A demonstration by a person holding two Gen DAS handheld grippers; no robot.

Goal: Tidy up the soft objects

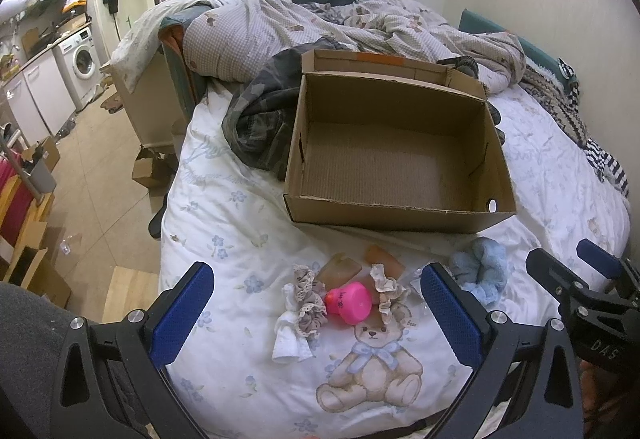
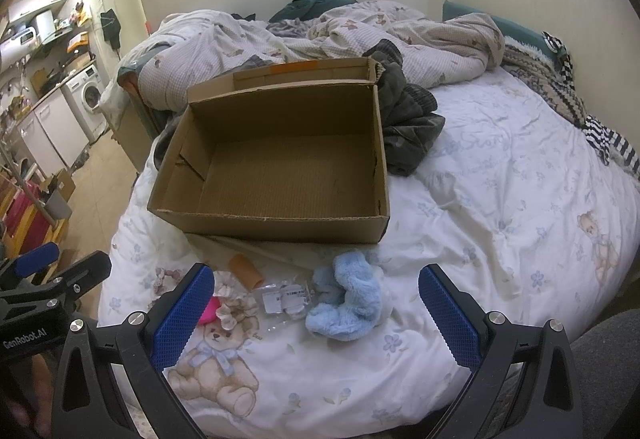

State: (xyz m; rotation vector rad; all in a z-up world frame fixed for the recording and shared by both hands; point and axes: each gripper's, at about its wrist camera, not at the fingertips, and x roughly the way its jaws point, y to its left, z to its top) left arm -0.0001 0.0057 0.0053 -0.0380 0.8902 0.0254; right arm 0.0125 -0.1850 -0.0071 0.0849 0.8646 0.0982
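An open, empty cardboard box (image 1: 400,213) (image 2: 272,227) stands on the bed. In front of it lie small items: a fluffy light-blue scrunchie (image 1: 482,271) (image 2: 348,303), two beige lace scrunchies (image 1: 306,303) (image 1: 388,291), a white cloth (image 1: 290,339), a pink plastic cup (image 1: 348,303) on its side, two tan pieces (image 1: 340,271) and a clear plastic bag (image 2: 286,299). My left gripper (image 1: 316,315) is open, hovering just short of the pink cup and lace scrunchies. My right gripper (image 2: 316,315) is open, just short of the blue scrunchie.
Behind the box lie a rumpled duvet (image 1: 280,23), a dark camouflage garment (image 1: 260,119) and striped clothes (image 1: 600,155) at the right. The bed's left edge drops to a tiled floor (image 1: 92,167) with cardboard boxes and a washing machine (image 1: 82,63).
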